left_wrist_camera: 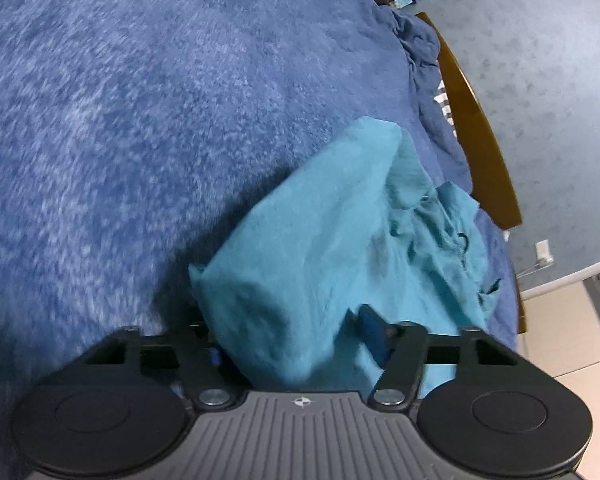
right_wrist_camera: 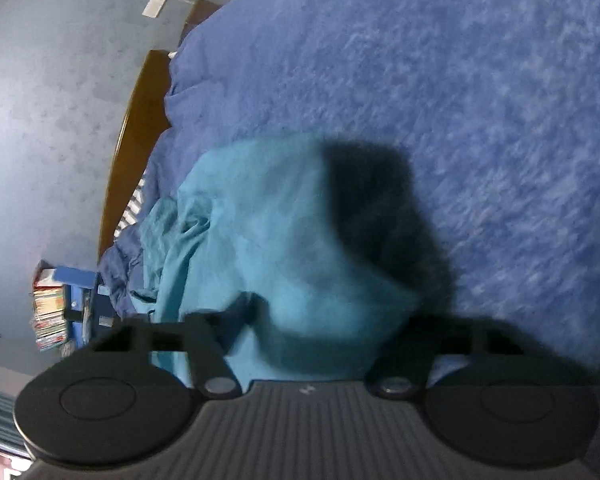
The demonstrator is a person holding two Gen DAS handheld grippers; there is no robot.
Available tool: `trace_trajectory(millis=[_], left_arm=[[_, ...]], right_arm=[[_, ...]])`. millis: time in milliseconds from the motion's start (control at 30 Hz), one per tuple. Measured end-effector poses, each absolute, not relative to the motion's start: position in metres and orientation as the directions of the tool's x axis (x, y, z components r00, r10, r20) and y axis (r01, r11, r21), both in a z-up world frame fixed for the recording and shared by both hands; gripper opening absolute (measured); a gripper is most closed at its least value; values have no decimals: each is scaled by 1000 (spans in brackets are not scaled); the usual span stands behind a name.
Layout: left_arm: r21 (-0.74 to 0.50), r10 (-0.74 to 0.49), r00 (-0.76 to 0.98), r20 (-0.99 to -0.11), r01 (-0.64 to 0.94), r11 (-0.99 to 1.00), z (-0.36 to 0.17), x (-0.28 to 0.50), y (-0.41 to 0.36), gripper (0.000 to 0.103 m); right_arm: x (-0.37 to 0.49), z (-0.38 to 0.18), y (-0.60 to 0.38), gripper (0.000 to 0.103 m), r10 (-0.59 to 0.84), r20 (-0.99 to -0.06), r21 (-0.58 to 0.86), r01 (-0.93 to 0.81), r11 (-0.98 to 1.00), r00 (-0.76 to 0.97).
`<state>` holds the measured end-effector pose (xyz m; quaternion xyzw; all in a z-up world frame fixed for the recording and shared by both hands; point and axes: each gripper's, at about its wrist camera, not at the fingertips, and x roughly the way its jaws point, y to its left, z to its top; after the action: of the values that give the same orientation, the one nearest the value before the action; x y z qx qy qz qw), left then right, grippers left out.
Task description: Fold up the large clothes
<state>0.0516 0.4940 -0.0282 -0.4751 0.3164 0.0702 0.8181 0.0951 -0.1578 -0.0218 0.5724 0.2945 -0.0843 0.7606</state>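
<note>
One teal garment (left_wrist_camera: 332, 240) lies on one blue bedspread (left_wrist_camera: 160, 100), near the bed's wooden frame (left_wrist_camera: 476, 140). Beyond that frame stands one blue shelf (right_wrist_camera: 78, 292) with a stack of books (right_wrist_camera: 50, 316), too blurred to count. Two grippers show, one in each view.

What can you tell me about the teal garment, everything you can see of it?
The teal garment is a plain, thin, soft-looking cloth, creased and bunched, not yet folded flat. Its near end is lifted and drapes down onto the blue blanket, where the rest lies rumpled near the bed's wooden edge. It covers the fingers of the left hand-held gripper and the right hand-held gripper, so each grip is hidden. A small dark mark or loop shows among the wrinkles.
</note>
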Motion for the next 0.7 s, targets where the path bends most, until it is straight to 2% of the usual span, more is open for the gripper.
trace_trajectory(millis=[67, 167, 467, 700], left_arm=[[-733, -193, 806, -560, -373, 569, -24, 53, 494, 28], [-724, -200, 837, -510, -292, 625, -7, 46, 493, 15], [-726, -232, 887, -398, -150, 672, 47, 3, 501, 11], [-729, -262, 870, -417, -148, 669, 67, -79, 497, 11]], right_arm=[[91, -20, -162, 27, 216, -500, 845, 417, 334, 839], [83, -6, -160, 16, 223, -463, 850, 359, 385, 858], [39, 50, -158, 13, 216, -371, 867, 254, 429, 903], [-50, 60, -169, 13, 220, -414, 853, 292, 432, 883]])
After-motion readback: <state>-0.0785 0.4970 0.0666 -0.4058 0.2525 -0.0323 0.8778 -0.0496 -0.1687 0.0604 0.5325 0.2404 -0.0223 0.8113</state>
